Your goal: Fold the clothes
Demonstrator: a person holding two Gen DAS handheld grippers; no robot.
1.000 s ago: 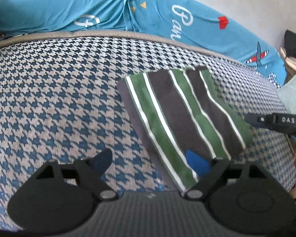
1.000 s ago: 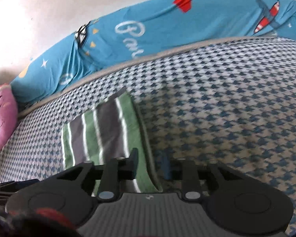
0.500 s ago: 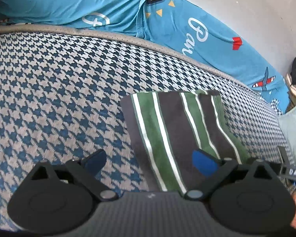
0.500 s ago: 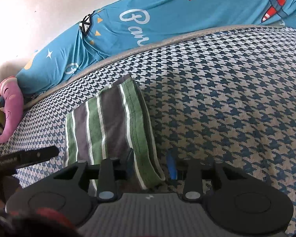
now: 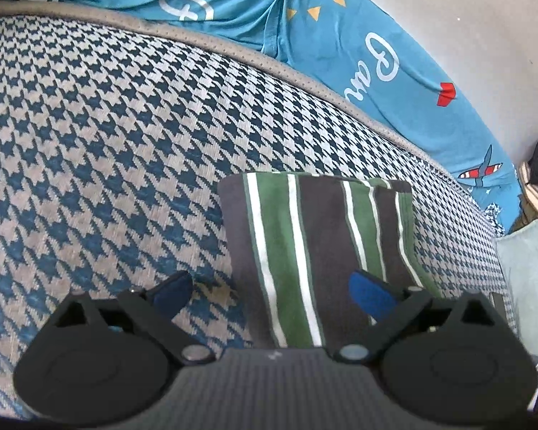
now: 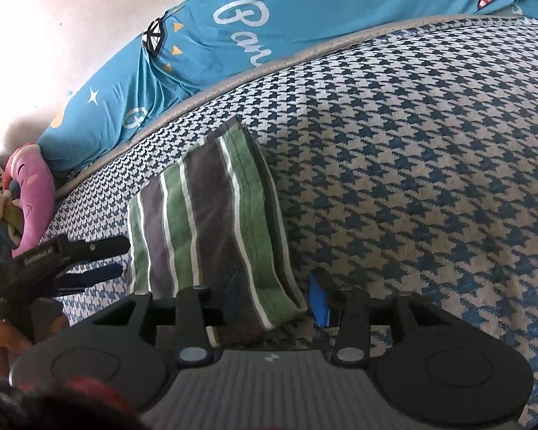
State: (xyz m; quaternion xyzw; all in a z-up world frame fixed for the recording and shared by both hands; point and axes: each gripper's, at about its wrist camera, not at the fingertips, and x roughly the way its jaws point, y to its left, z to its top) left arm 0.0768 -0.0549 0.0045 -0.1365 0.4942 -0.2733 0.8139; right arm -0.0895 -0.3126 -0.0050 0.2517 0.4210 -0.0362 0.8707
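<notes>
The green, grey and white striped folded garment (image 5: 322,251) lies on the houndstooth mat (image 5: 107,125); the left gripper (image 5: 270,288) gapes wide over its near edge; the right gripper (image 6: 274,302) straddles its near corner, parted; closing on one layer only could drag the fold apart.

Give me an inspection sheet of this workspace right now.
Surface: houndstooth mattress, blue and beige, grey piping at the far edge.
Job's things: striped cloth, green, grey and white, folded into a rectangle, lying flat.
Clutter: pink plush toy at the mattress's far corner.
Grippers: left gripper open, straddling the cloth's near left edge; right gripper open, astride the cloth's near right corner.
Cables: nothing seen.
Surroundings: blue printed sheet beyond the mattress, pale wall behind.
</notes>
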